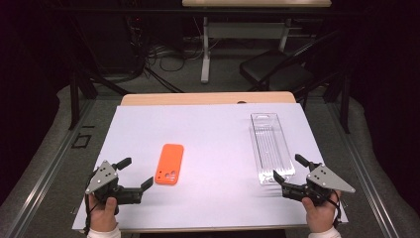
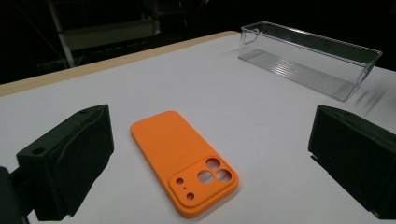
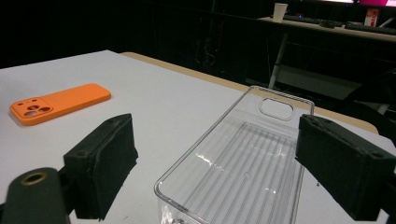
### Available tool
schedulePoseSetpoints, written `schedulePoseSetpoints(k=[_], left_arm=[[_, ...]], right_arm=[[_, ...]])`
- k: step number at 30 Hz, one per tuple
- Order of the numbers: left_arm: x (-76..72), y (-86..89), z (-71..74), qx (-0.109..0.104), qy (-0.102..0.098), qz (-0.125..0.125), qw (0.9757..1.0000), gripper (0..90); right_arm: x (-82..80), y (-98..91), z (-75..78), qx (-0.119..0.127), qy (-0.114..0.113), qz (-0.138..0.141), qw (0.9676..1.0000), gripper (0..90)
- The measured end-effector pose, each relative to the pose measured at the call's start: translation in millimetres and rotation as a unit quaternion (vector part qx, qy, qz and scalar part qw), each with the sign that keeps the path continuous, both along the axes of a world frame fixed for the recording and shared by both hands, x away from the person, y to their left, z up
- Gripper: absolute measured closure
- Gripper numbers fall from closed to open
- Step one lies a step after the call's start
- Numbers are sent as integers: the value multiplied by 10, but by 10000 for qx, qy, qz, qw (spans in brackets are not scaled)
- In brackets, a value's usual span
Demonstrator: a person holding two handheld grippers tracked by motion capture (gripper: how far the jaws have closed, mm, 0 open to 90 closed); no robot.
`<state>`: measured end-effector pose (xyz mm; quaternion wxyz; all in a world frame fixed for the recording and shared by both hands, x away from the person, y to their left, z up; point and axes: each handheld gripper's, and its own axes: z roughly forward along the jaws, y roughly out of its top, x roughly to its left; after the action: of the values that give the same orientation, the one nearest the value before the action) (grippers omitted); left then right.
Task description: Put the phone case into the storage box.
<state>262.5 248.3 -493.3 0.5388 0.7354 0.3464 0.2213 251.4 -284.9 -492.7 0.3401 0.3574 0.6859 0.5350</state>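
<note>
An orange phone case (image 1: 169,164) lies flat on the white sheet, camera cutout toward the person; it also shows between the jaws in the left gripper view (image 2: 184,160) and at far left in the right gripper view (image 3: 58,103). A long clear plastic tray (image 1: 271,146) lies at the right, empty (image 3: 243,168) (image 2: 308,58). My left gripper (image 1: 134,173) stands open just left of the case, jaws apart with nothing held. My right gripper (image 1: 290,169) is open at the tray's near end, its jaws on either side of that end without pressing on it.
The white sheet (image 1: 213,134) covers a wooden table whose far edge (image 1: 208,98) shows beyond it. Past the table are a dark chair (image 1: 277,69), cables and a desk frame on grey floor.
</note>
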Motion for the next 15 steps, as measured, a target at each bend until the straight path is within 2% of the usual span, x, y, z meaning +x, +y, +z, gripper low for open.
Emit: schedulePoseSetpoints(k=[7,12,15], left_arm=[[-30,-2,5,14,24,-80,10000,2],[-15,11,6,-54,142,-60,9999,2],[-12,4,10,-9,195,-50,9998,2]], right_arm=[[36,14,-19,-25,51,-29,10000,116],[80,15,-23,38,95,-12,9999,116],[87,25,-26,21,105,19,9999,116]])
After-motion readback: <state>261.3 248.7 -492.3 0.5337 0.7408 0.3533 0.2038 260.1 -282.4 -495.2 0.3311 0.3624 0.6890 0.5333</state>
